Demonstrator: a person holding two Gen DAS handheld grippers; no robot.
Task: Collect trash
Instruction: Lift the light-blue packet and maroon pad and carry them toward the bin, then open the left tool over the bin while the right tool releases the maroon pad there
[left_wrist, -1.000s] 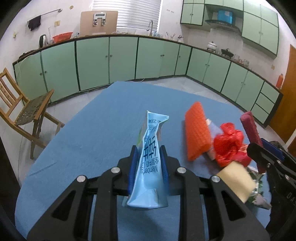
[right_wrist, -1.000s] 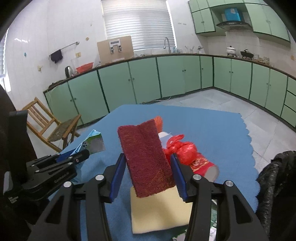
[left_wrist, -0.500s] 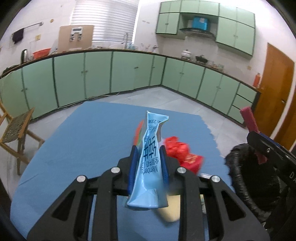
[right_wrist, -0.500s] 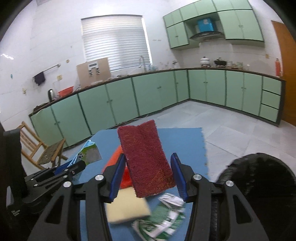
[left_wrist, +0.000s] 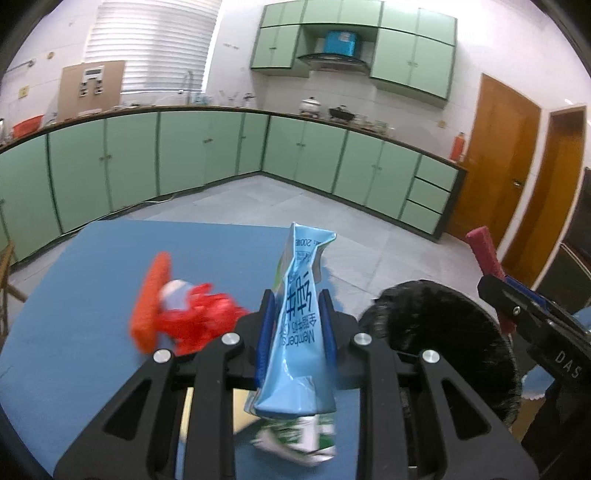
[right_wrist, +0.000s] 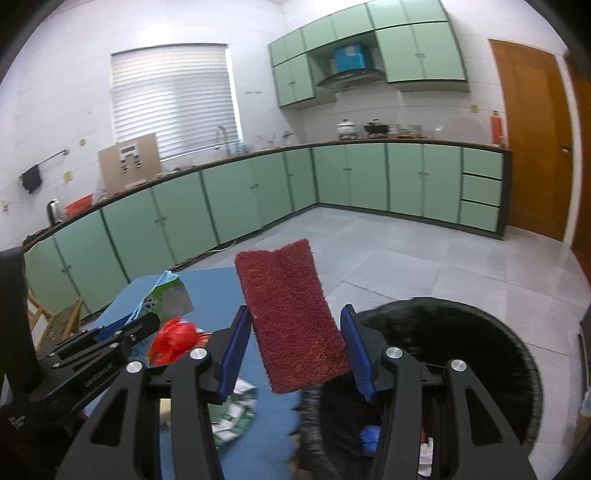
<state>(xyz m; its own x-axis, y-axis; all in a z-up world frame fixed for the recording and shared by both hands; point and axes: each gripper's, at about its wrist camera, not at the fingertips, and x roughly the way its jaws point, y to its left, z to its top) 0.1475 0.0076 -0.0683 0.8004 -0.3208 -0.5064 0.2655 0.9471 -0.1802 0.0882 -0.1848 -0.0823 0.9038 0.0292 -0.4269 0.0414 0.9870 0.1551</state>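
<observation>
Left gripper (left_wrist: 295, 325): pinching blue milk carton (left_wrist: 299, 325).
Right gripper (right_wrist: 293, 350): pinching red scouring pad (right_wrist: 291, 314).
Change: both swung from counter (left_wrist: 92, 295) toward black trash bag (right_wrist: 461, 354); drop is near.

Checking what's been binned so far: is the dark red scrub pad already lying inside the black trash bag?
No, the scrub pad is clamped upright in the right gripper, above the rim of the trash bag.

Right gripper (right_wrist: 295, 345) holds a red scouring pad (right_wrist: 291, 317) beside the black bin (right_wrist: 517, 354).
</observation>
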